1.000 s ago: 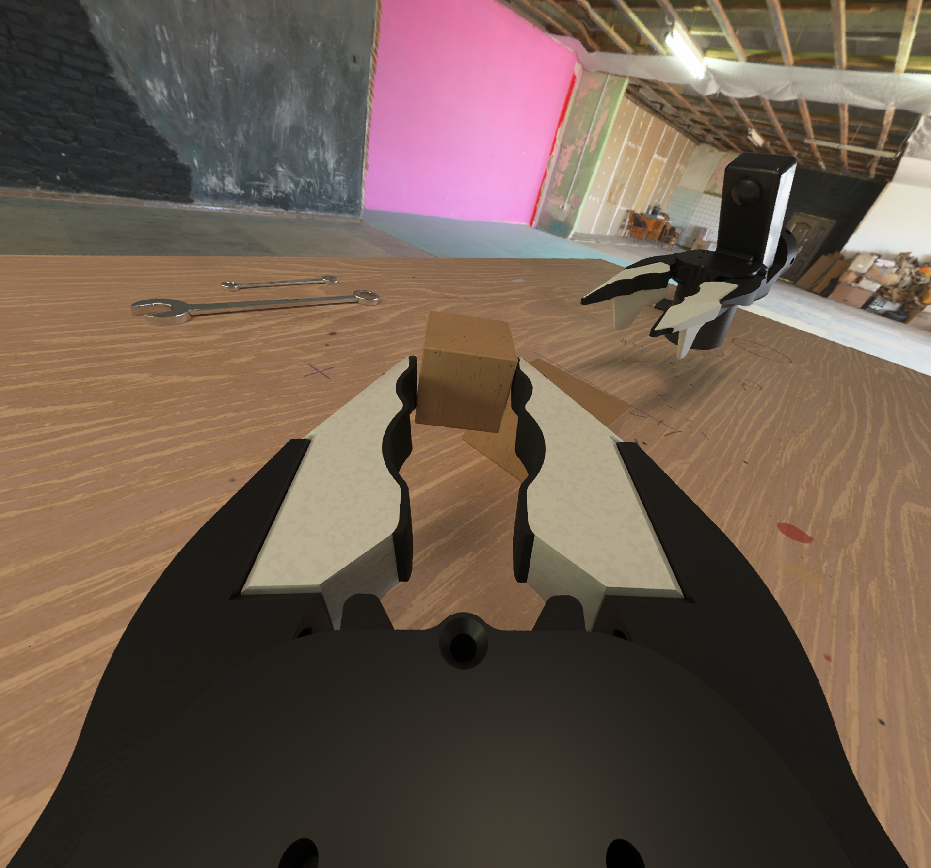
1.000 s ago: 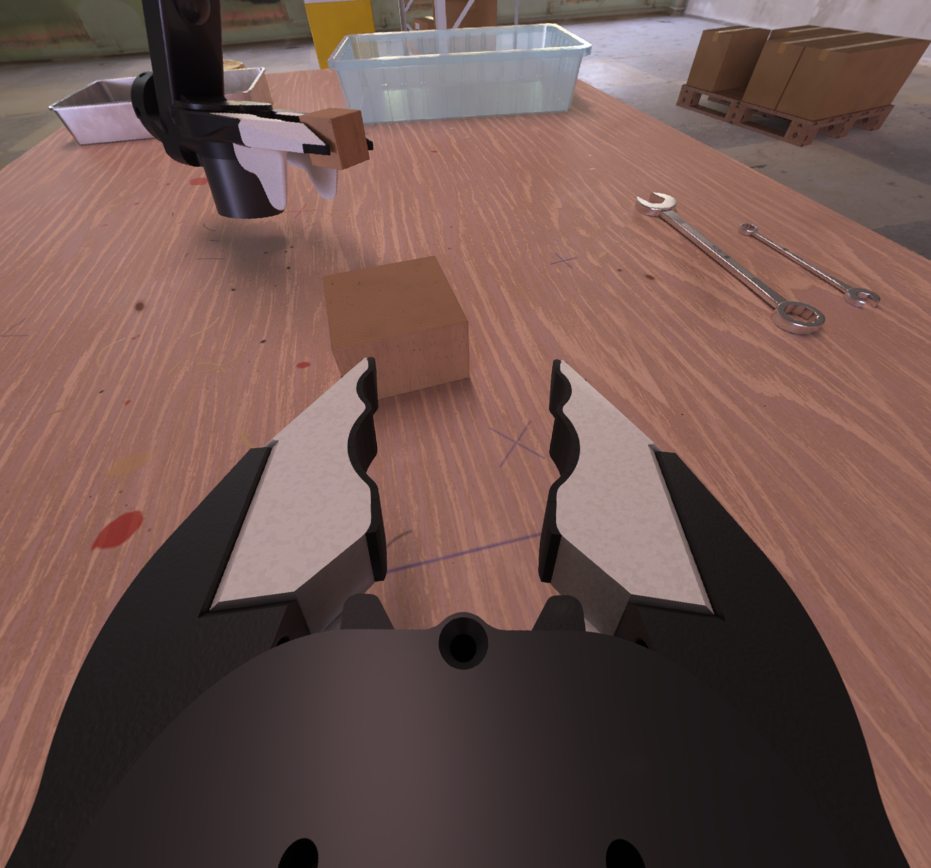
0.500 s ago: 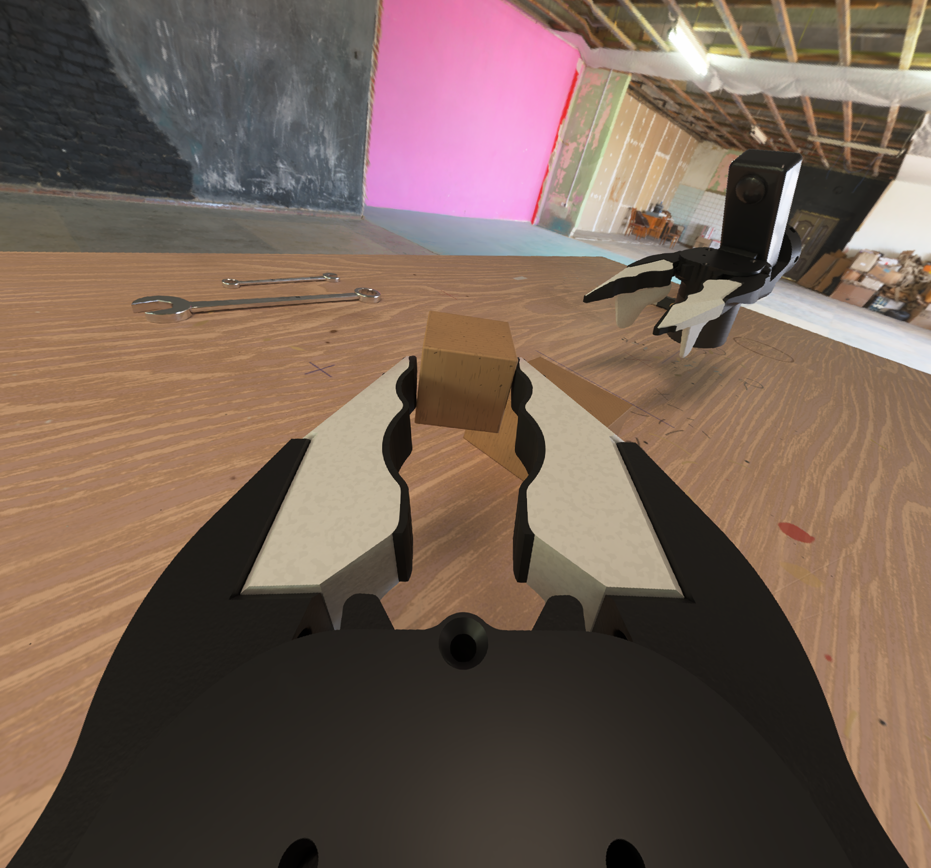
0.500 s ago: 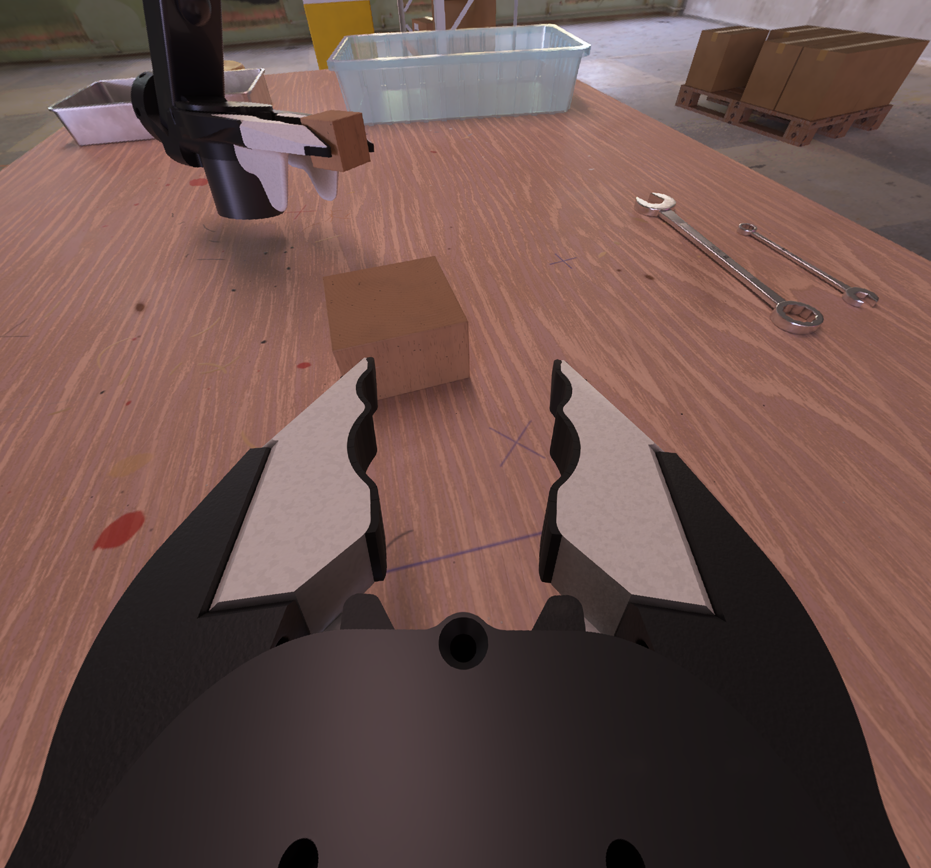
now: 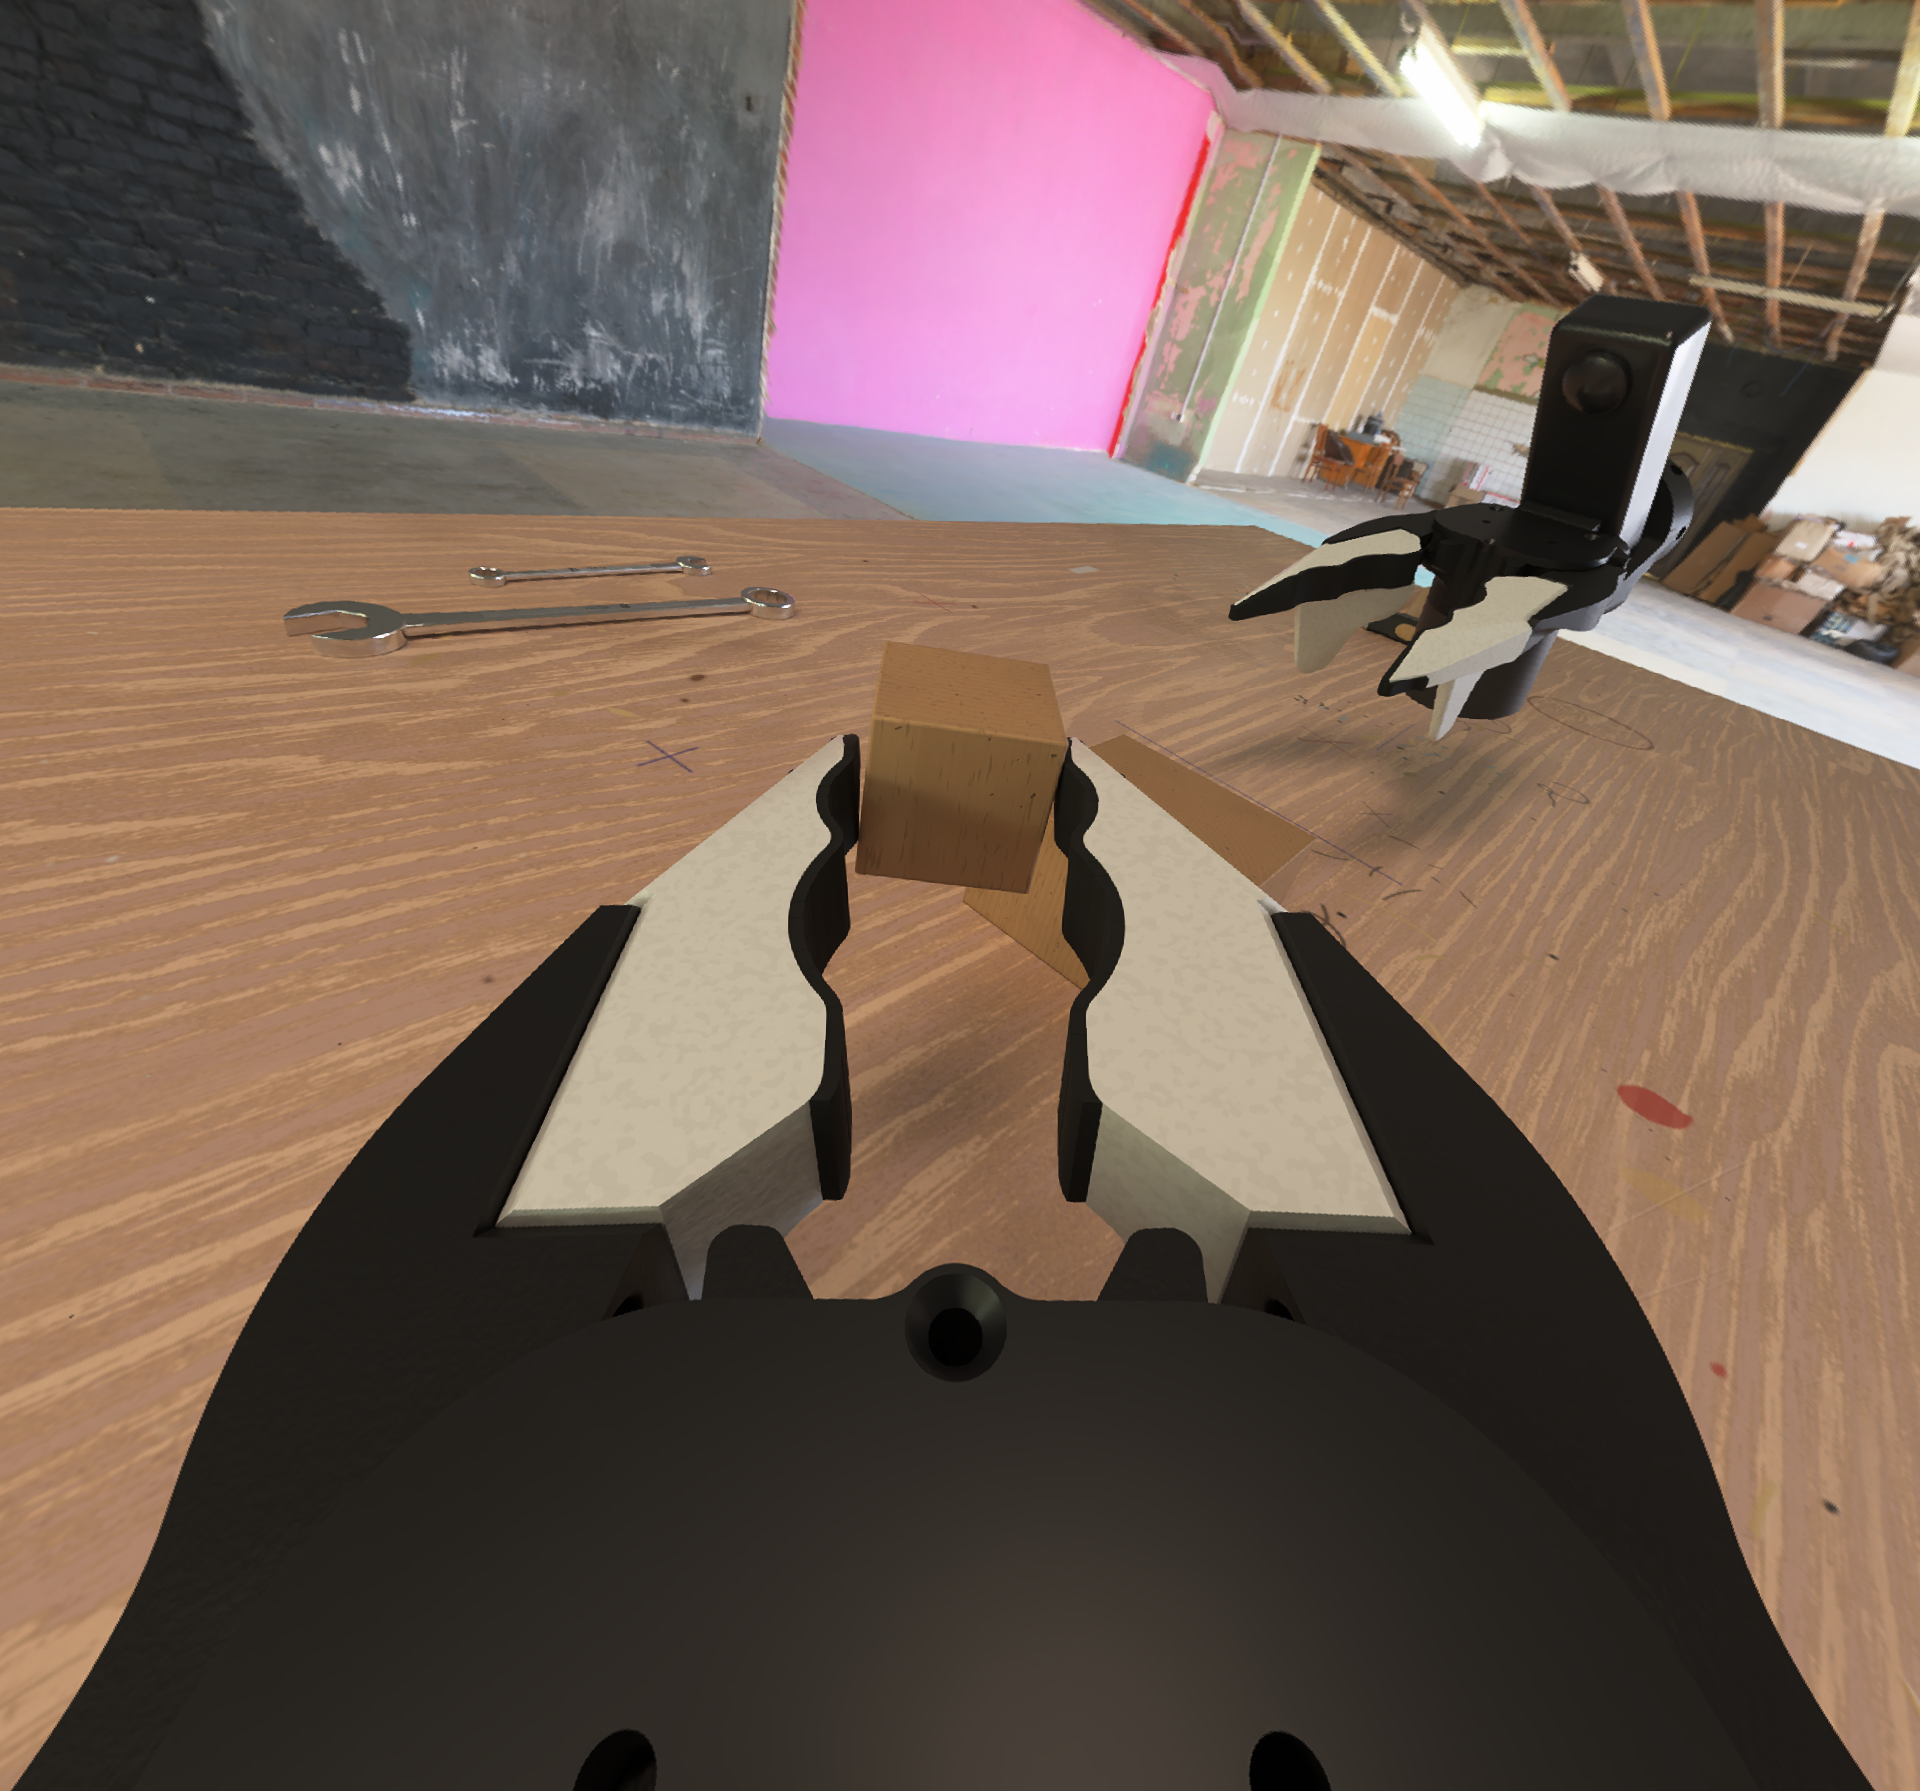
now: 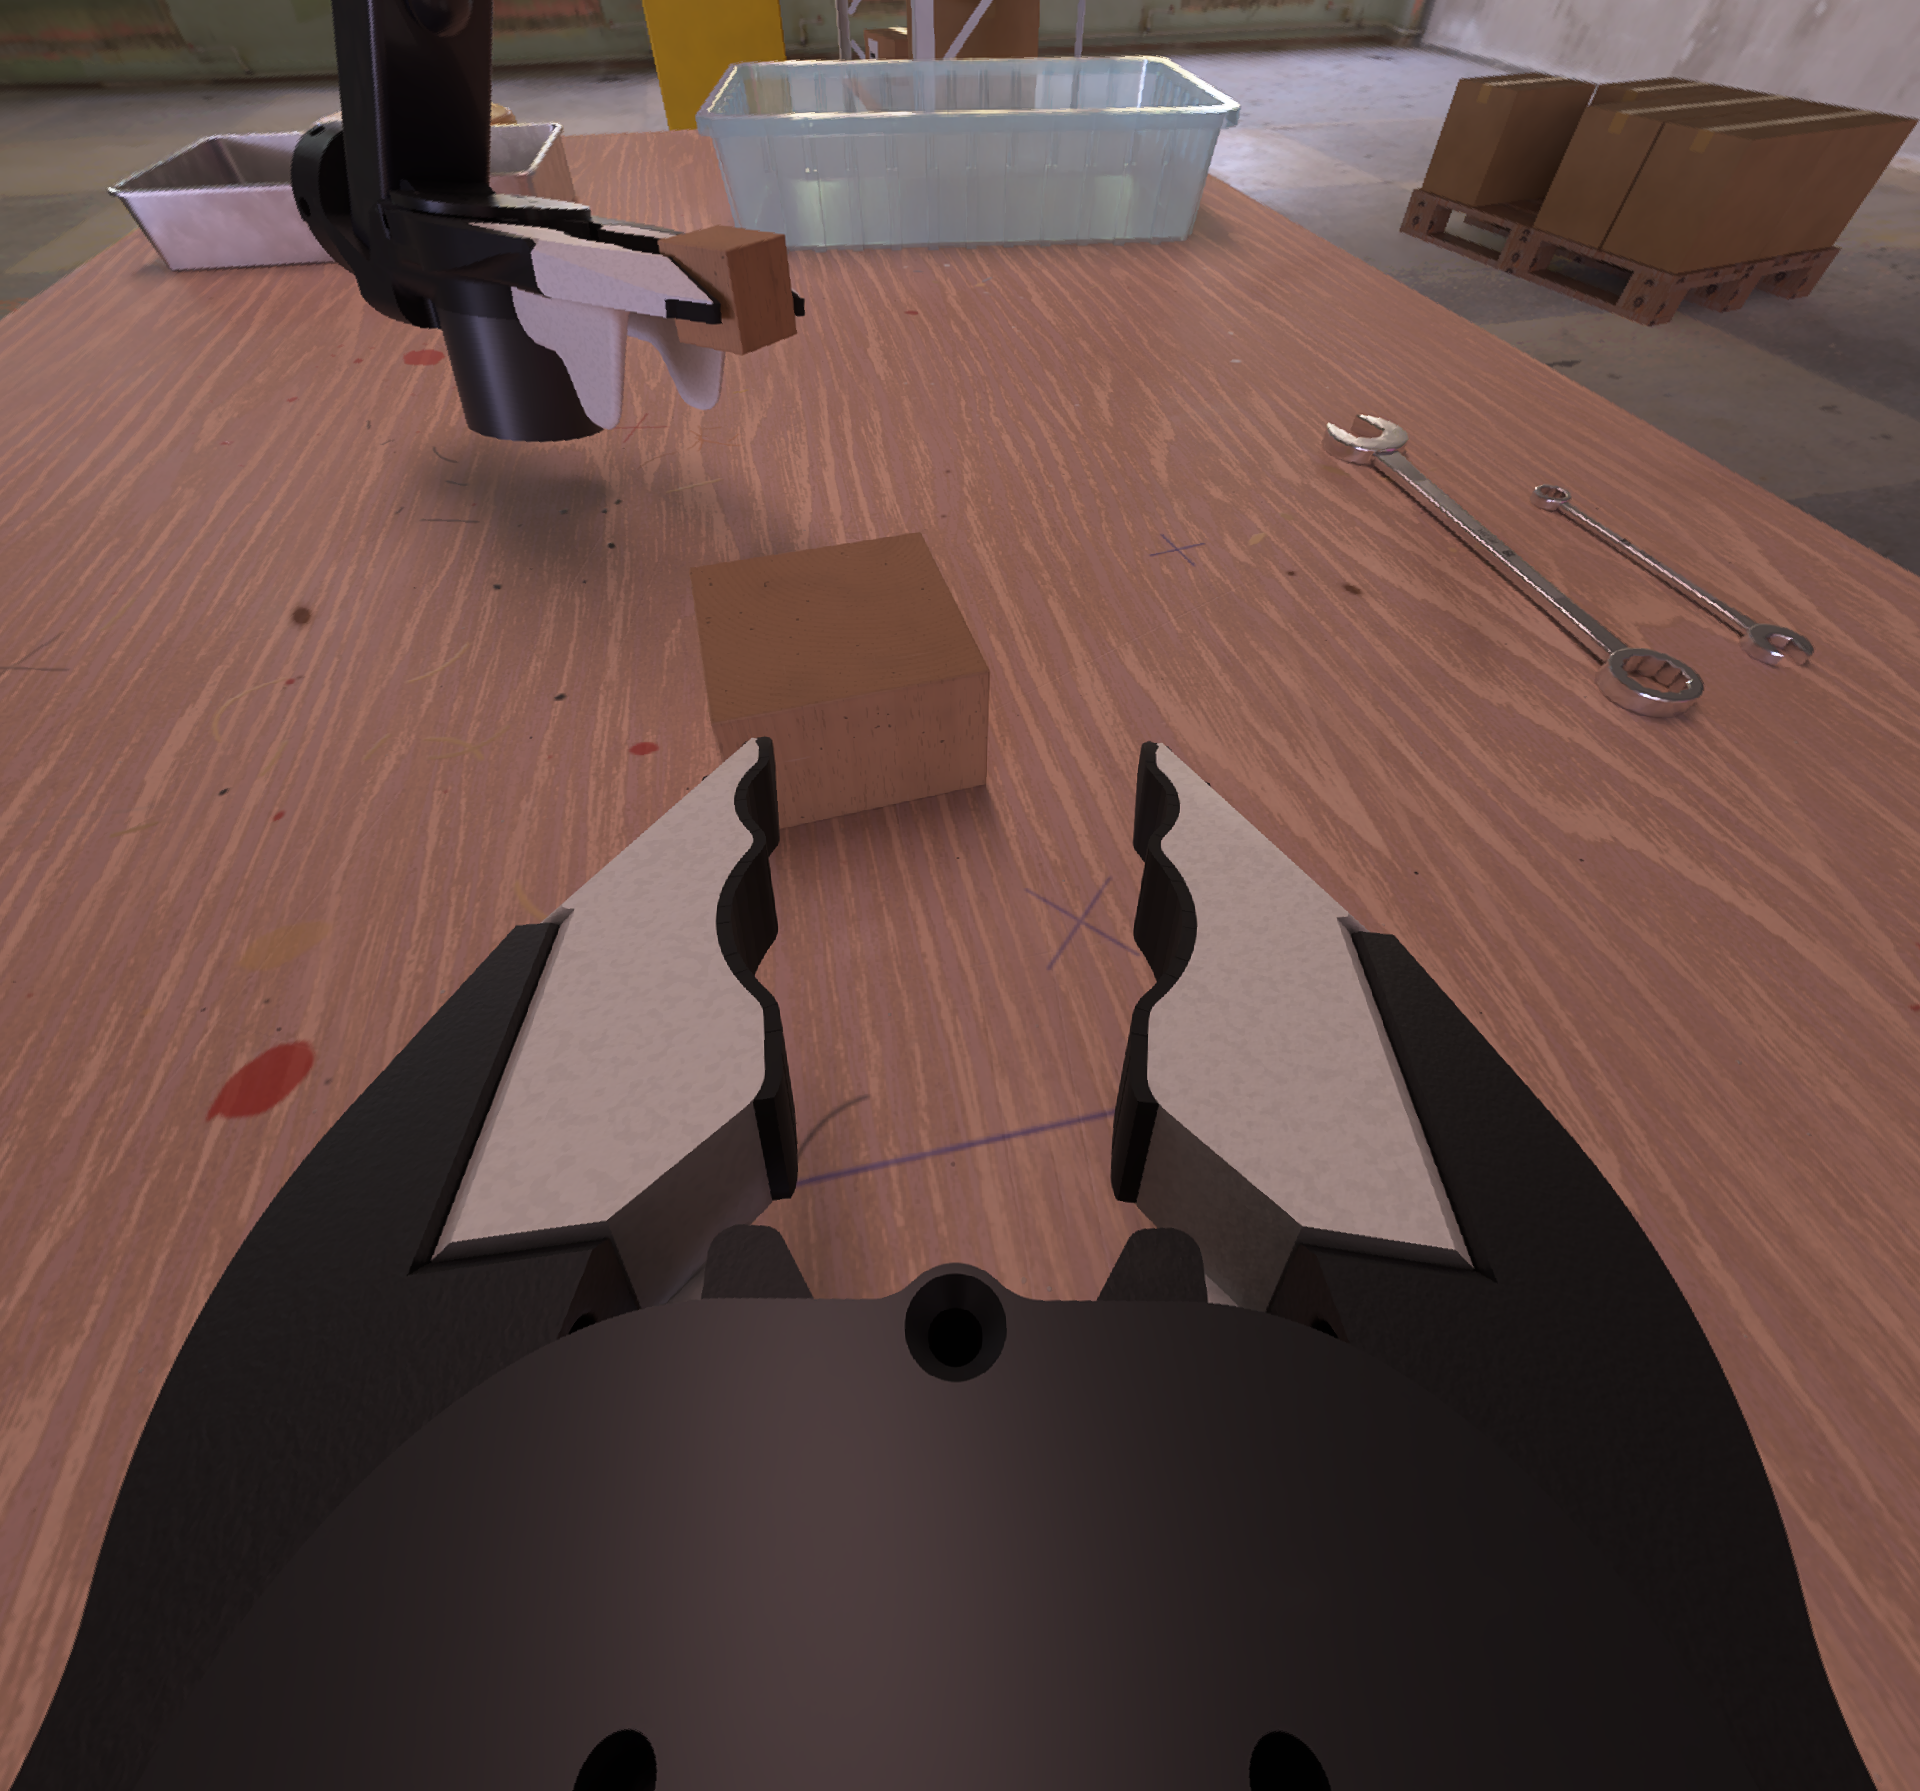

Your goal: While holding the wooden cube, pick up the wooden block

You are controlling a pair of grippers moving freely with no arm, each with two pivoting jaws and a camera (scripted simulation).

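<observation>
Wooden surface [image 6: 1351, 910] stretches wide, with bare room all around the block [image 6: 842, 671]. Far edge holds a clear bin [image 6: 966, 152] and a metal tray [image 6: 208, 203]; two wrenches [image 6: 1507, 567] lie well off to the right near that edge. Left gripper [image 5: 961, 765] hangs above the surface, clenched on the cube [image 5: 956, 775] at its fingertips. Right gripper [image 6: 956, 775] hovers with jaws spread wide, grasping nothing. The block rests on the surface just ahead of its tips, slightly left of centre.
</observation>
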